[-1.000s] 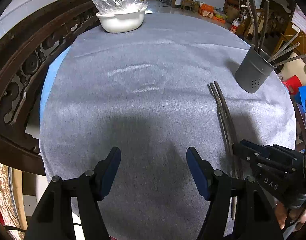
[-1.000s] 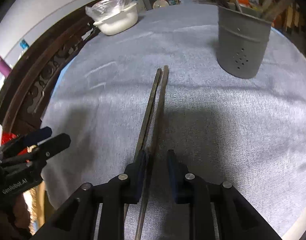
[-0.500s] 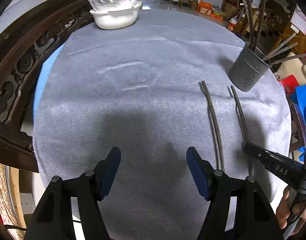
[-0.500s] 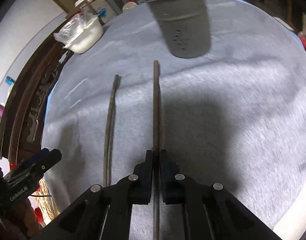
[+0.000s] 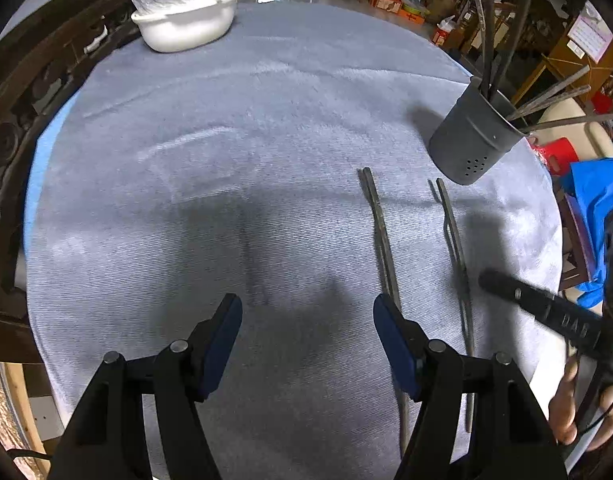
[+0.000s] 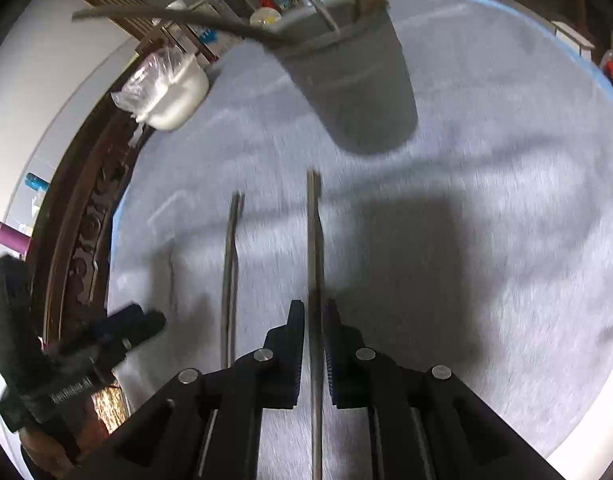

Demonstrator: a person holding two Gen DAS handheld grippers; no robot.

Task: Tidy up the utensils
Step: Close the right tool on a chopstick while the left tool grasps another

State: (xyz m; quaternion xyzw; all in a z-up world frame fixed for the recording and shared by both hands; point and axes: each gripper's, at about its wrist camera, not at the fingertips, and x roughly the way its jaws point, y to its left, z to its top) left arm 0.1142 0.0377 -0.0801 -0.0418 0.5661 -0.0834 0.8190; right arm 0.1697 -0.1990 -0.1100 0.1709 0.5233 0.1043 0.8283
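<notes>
The right tongs (image 6: 314, 344) were clamped on one dark chopstick pair (image 6: 313, 248), the fingers pressed against it from both sides. The held pair ran forward from the tongs with its far tip pointing at the grey utensil holder (image 6: 358, 80), close to the holder's base but apart from it. In the left wrist view the same pair (image 5: 454, 248) cast a shadow beside itself on the cloth, and the right tongs (image 5: 506, 288) met it from the right.

A second chopstick pair (image 5: 380, 236) lay flat on the grey cloth of the tabletop (image 5: 226, 160), just left of the held pair and roughly parallel to it. Its near end passed behind the right finger of the left tongs (image 5: 306, 336).

The left tongs were fully spread and held nothing, hovering over bare cloth.

The utensil holder (image 5: 472, 136) stood near the right edge of the tabletop, with several long utensils leaning out of it. A white bowl (image 5: 186, 26) covered in clear plastic sat at the far left edge, well apart from everything else.
</notes>
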